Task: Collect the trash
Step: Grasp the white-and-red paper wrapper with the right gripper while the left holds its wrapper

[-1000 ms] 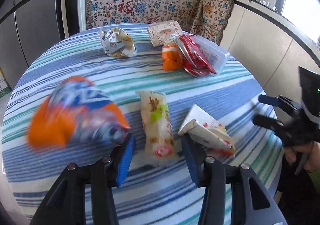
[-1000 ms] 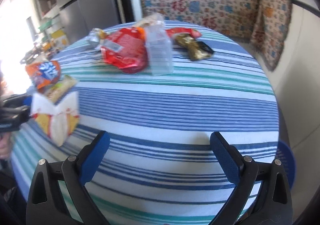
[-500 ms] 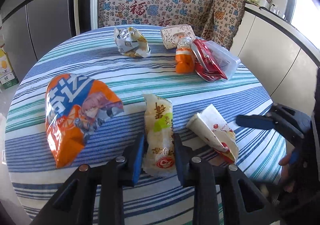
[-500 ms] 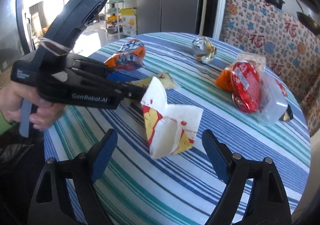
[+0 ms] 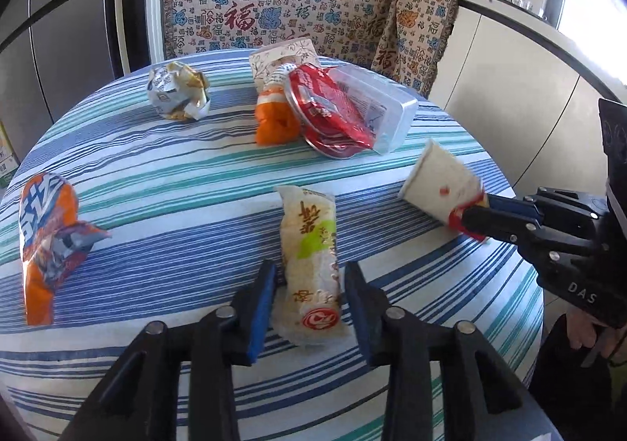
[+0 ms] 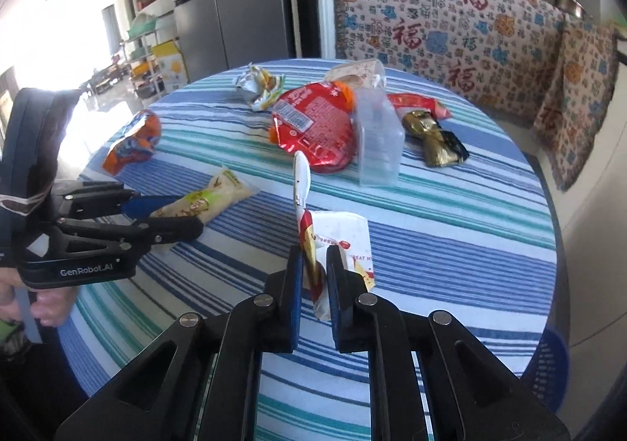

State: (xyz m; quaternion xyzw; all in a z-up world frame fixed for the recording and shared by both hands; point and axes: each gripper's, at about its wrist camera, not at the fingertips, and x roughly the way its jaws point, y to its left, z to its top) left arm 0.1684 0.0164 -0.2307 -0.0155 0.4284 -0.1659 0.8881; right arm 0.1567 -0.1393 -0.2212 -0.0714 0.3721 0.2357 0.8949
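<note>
A long white snack wrapper lies on the striped tablecloth. My left gripper straddles its near end; the jaws are opening and the pads stand a little off the wrapper. A flattened white-and-red paper carton sticks up off the table at the right, pinched at its red edge by my right gripper. In the right wrist view the right gripper is closing, its pads pressing on the carton. The left gripper and the wrapper show at the left there.
An orange chip bag lies at the left. Further back are a crumpled silver wrapper, a red foil pack, a clear plastic box and a gold wrapper. A blue basket stands on the floor to the right.
The right gripper's wide jaws closed on the paper carton and raised it off the cloth. The left gripper narrowed around the white wrapper, then widened slightly. The orange bag came to rest at left.
</note>
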